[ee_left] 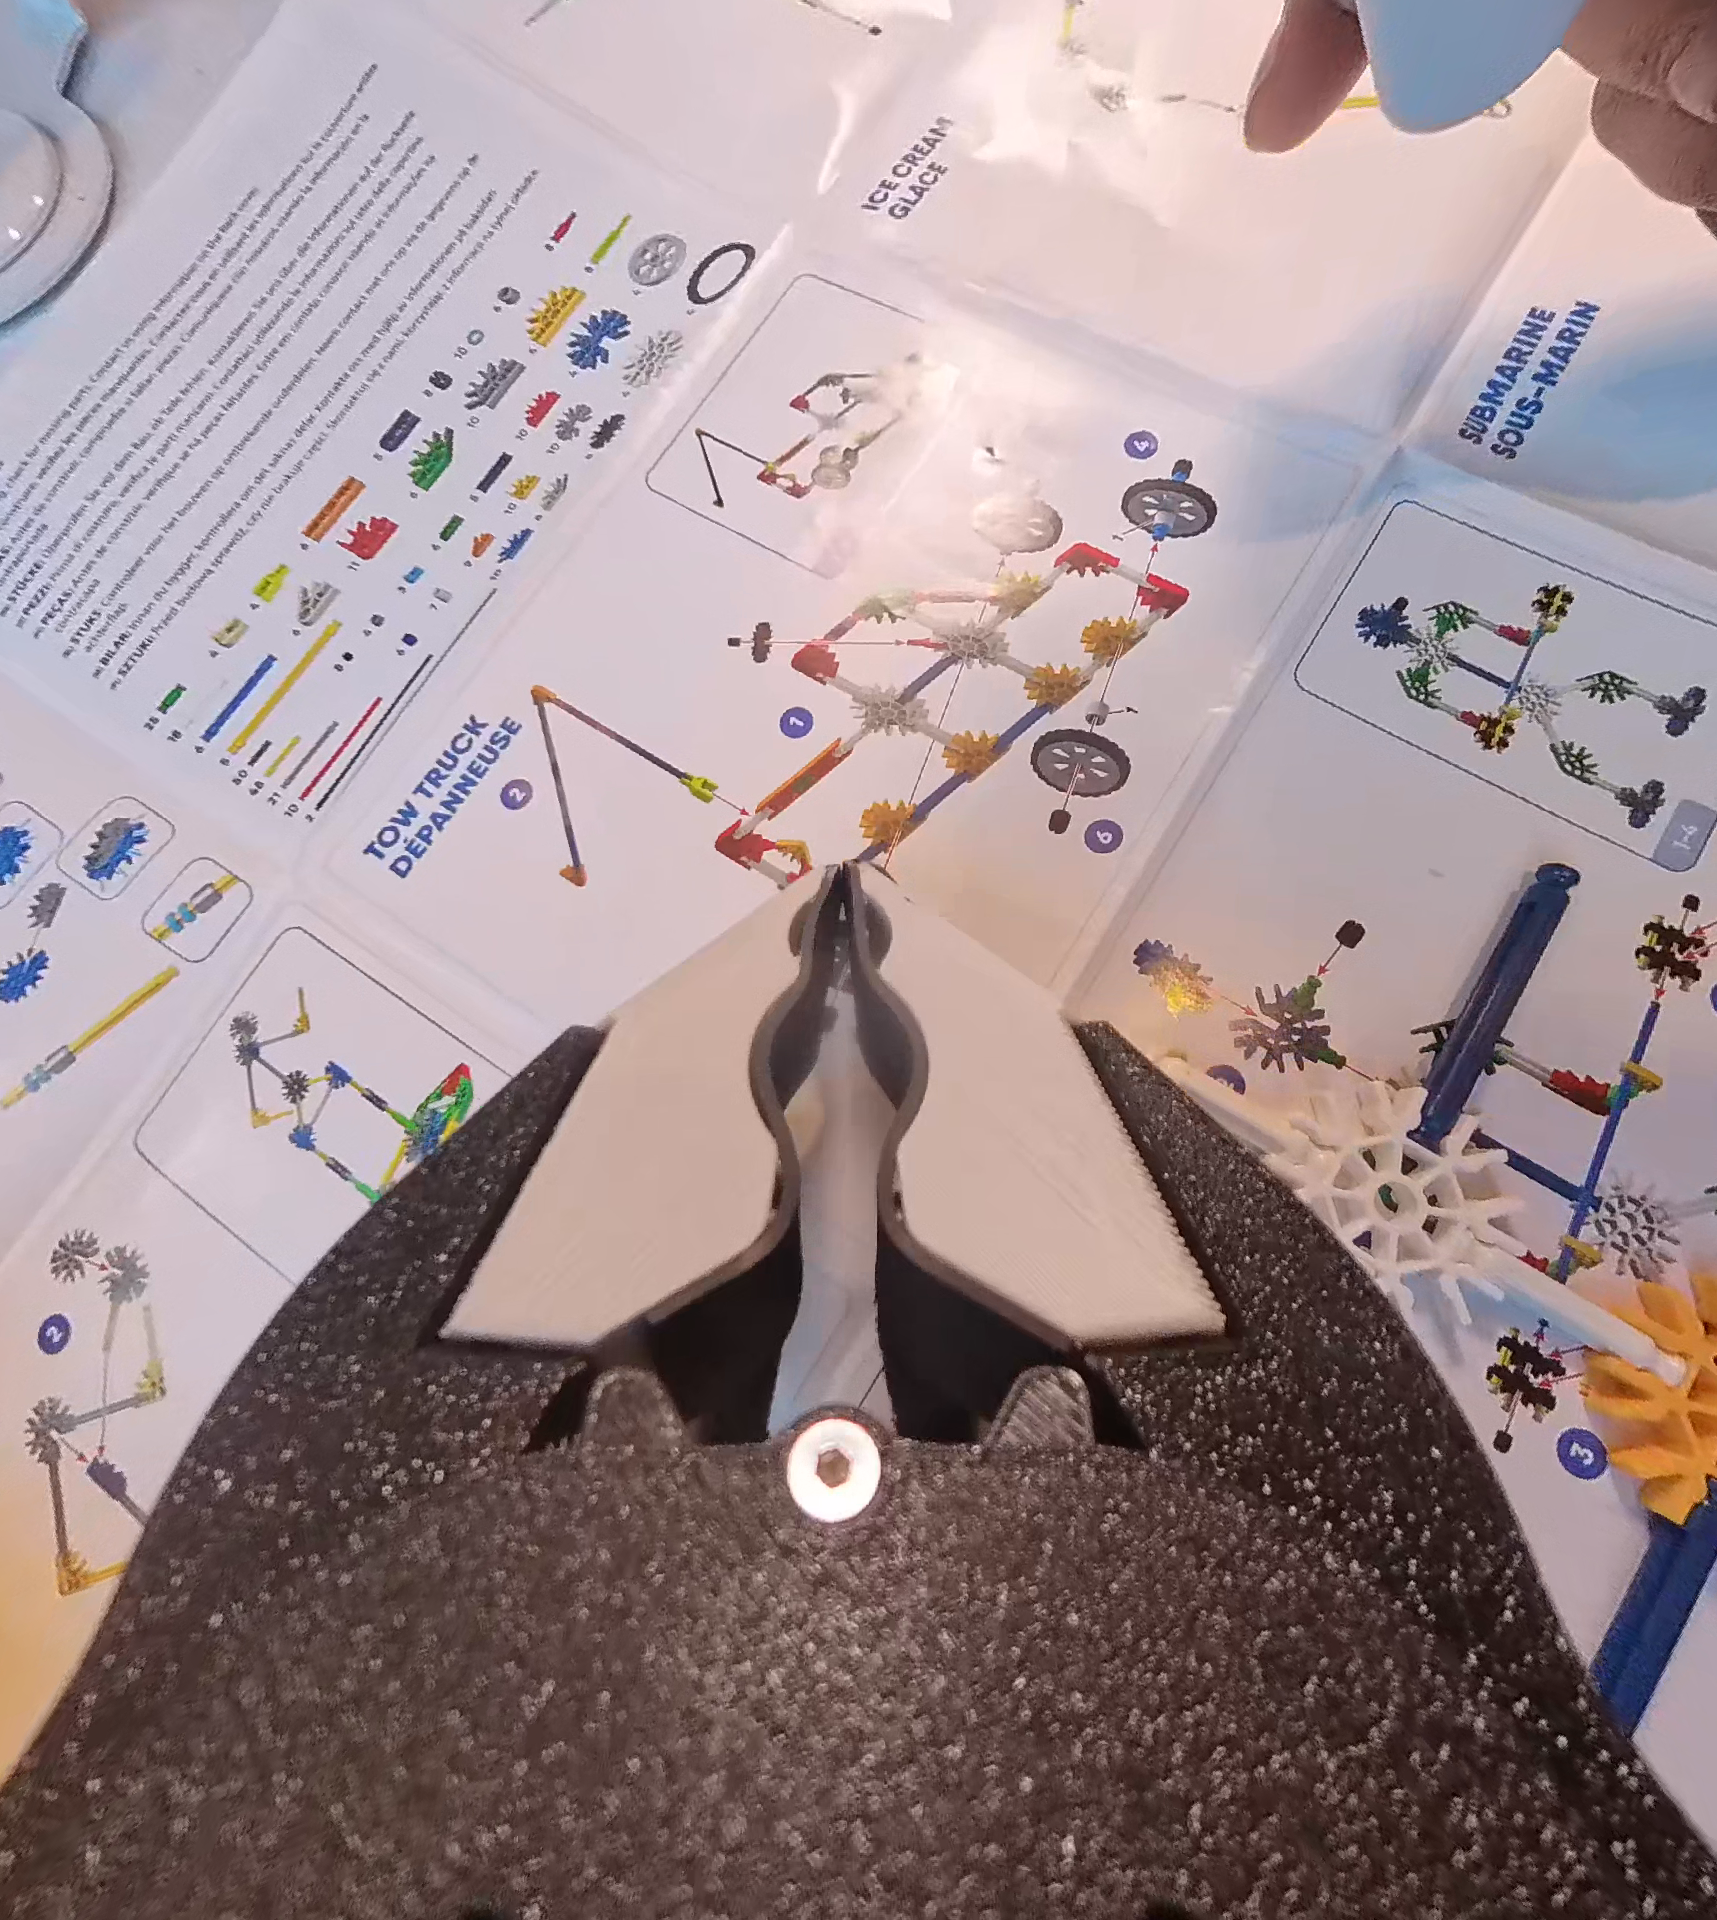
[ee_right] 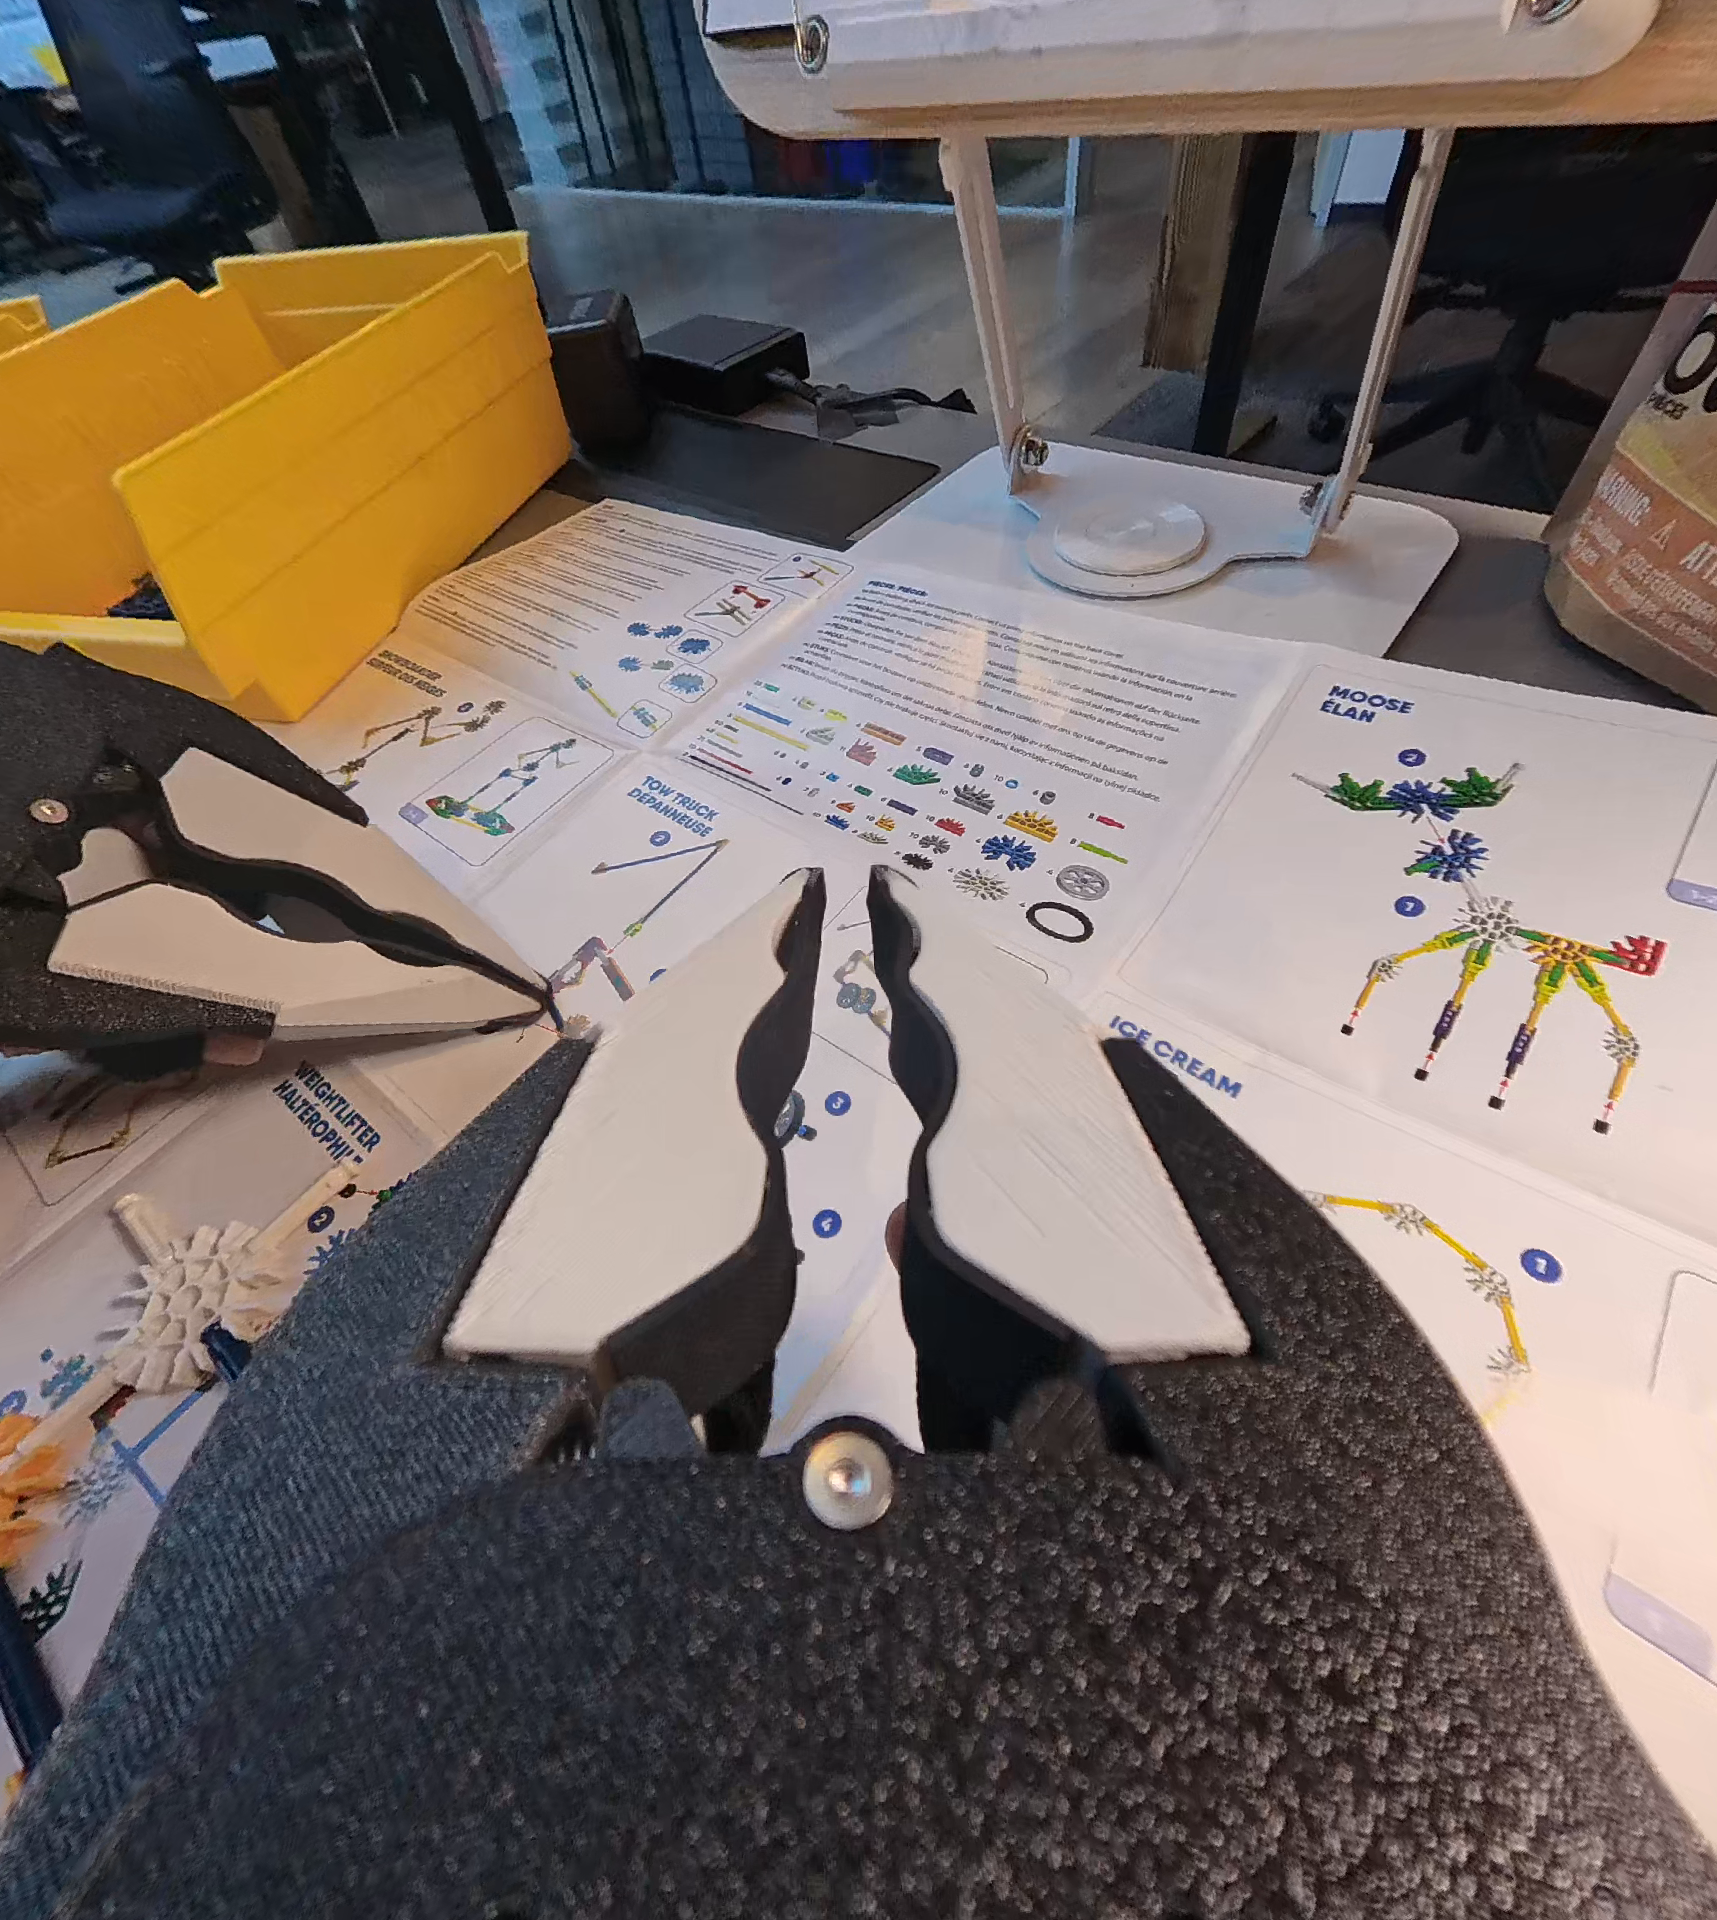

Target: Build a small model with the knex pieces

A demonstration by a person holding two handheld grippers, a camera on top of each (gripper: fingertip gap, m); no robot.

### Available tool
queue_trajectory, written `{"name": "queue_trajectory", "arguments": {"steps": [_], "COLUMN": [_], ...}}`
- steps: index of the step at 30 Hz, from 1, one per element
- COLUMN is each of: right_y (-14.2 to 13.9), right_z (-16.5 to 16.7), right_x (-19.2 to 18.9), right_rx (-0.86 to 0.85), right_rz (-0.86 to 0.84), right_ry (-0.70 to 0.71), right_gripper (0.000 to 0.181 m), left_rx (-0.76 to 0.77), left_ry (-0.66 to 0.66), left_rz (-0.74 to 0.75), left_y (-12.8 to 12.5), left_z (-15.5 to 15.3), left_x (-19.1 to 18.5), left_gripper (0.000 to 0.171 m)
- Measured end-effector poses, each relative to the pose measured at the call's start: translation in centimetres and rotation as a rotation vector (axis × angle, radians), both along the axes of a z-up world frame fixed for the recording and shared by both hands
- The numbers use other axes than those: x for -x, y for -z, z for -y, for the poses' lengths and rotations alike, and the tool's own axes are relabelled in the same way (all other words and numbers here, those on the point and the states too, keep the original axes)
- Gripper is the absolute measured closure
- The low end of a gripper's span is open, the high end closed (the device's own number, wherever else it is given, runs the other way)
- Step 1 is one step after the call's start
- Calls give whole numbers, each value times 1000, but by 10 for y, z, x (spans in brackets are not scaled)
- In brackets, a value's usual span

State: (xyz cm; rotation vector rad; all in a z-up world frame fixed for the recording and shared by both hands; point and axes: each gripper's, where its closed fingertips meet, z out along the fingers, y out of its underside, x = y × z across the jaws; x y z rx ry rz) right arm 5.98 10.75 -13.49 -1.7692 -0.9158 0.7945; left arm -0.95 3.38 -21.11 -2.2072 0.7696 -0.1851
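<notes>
The left gripper (ee_left: 841,873) is closed and empty, tips on the instruction sheet (ee_left: 625,582). The right gripper (ee_right: 846,881) hovers slightly open, empty. A white snowflake connector (ee_left: 1394,1195) lies at four o'clock.

Two hand-held grippers, viewed along their fingers.
Left gripper (ee_left: 841,871) had its tips pressed together; right gripper (ee_right: 846,881) stood slightly parted.
</notes>
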Motion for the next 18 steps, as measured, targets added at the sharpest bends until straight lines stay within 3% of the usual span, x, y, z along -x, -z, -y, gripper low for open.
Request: {"name": "queue_trajectory", "arguments": {"steps": [18], "right_y": [2], "right_z": [3], "right_x": [3], "right_rx": [-1], "right_rz": [9], "right_ry": [-11], "right_gripper": [173], "left_rx": [-1], "left_ry": [0], "left_rz": [-8], "left_y": [1], "left_z": [0], "left_x": [0], "left_gripper": [171]}}
